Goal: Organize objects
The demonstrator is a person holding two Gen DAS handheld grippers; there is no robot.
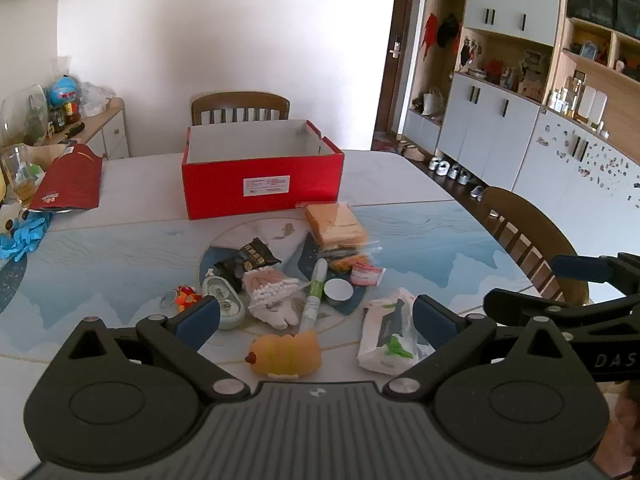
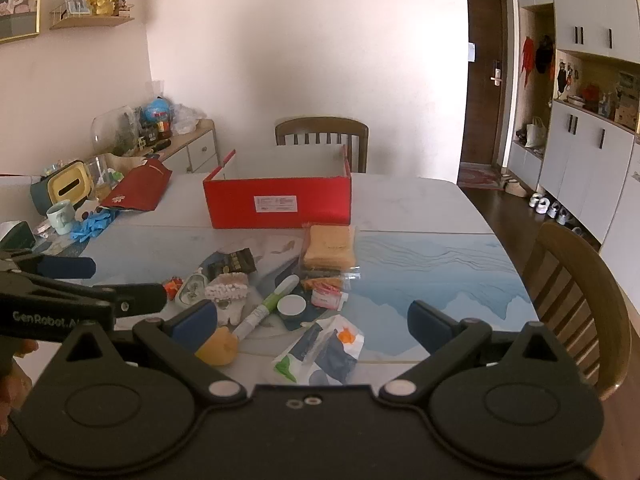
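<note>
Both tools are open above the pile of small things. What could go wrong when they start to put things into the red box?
1. The items overlap: taking the green-and-white pen may drag the cotton swab bag.
2. The left tool and right tool hover side by side, so they might collide.
3. The yellow squishy toy might slip from a pinch.

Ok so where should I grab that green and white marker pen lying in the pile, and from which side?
Take the green and white marker pen across its green mid-barrel, coming down from above. It lies flat, pointing roughly toward the red cardboard box, so the open left gripper probably suits, jaws straddling the barrel sideways.
</note>
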